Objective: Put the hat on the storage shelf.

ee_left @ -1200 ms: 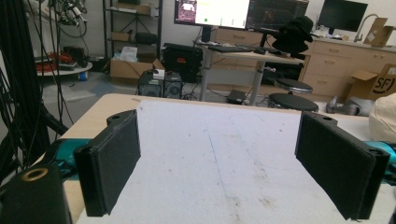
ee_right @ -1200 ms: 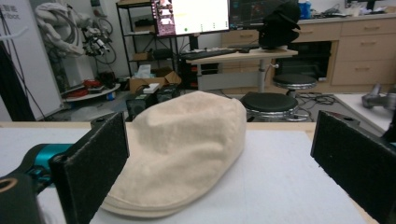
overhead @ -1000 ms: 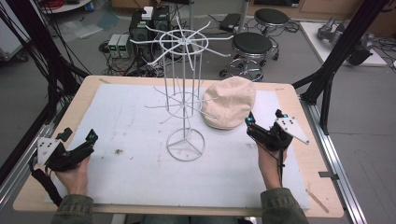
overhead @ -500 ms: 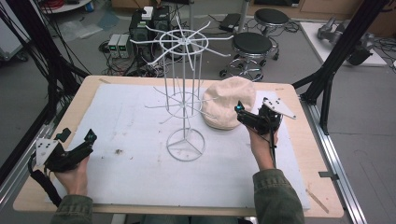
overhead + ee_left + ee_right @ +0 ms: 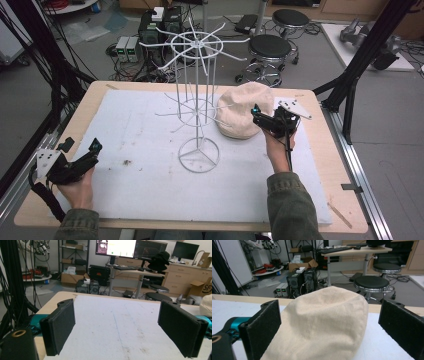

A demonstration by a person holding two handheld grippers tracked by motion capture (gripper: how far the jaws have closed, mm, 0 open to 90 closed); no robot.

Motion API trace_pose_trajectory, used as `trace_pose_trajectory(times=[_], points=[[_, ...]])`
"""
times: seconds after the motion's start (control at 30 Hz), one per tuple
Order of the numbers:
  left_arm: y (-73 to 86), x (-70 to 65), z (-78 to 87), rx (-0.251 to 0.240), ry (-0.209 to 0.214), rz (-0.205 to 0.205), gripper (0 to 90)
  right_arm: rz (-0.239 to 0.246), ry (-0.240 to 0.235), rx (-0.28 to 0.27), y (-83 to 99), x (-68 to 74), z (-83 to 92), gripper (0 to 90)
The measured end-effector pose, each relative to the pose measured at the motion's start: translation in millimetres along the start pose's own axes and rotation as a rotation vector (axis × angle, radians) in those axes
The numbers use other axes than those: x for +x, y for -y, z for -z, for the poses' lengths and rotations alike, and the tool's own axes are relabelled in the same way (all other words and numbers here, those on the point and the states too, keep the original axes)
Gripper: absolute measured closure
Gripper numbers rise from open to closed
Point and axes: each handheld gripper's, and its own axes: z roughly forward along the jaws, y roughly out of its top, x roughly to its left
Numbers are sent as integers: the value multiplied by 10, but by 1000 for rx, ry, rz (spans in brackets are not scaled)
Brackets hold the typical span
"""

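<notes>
One cream cloth hat [image 5: 245,109] lay crown-up on the white mat [image 5: 150,190] toward the far right of the surface [image 5: 325,165], just beside the white wire rack [image 5: 197,100], whose lower prongs reached close to its left flank. Over the past second the right tool [image 5: 263,120] had moved forward and leftward from a spot near the mat's right edge until its tips sat at the hat's near right side, which suggested the approach was nearly over and a grasp of the cloth was the step in hand. In the right gripper view the hat [image 5: 322,322] bulged between the two black pads [image 5: 263,327], the jaws spread wide on either side and not pressing it; whether either pad already brushed the fabric could not be told. The soft crown would probably fold under a pinch, so a bite lower down near the brim seemed the safer choice. The left tool [image 5: 80,162] had stayed where it was at the near left corner of the mat, well apart from hat and rack, and the left gripper view showed its pads [image 5: 58,325] held apart over bare mat with nothing between them.
</notes>
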Motion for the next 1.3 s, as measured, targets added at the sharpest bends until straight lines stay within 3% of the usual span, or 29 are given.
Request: trace_pose_trajectory(times=[0.23, 0.73, 0.9, 1.1, 1.3], points=[[5, 0, -6, 1, 0, 1, 146, -19, 4, 52, 2, 19, -159, 33], [19, 1, -18, 8, 3, -3, 148, -55, 61, 143, 66, -41, -487, 33], [26, -9, -18, 13, 8, -13, 150, -124, 80, 174, 145, -67, -577, 34], [25, -29, -17, 5, 7, -23, 152, -124, 117, 243, 278, -55, -707, 34], [28, -31, -14, 4, 5, -30, 153, -129, 153, 279, 351, -63, -769, 34]])
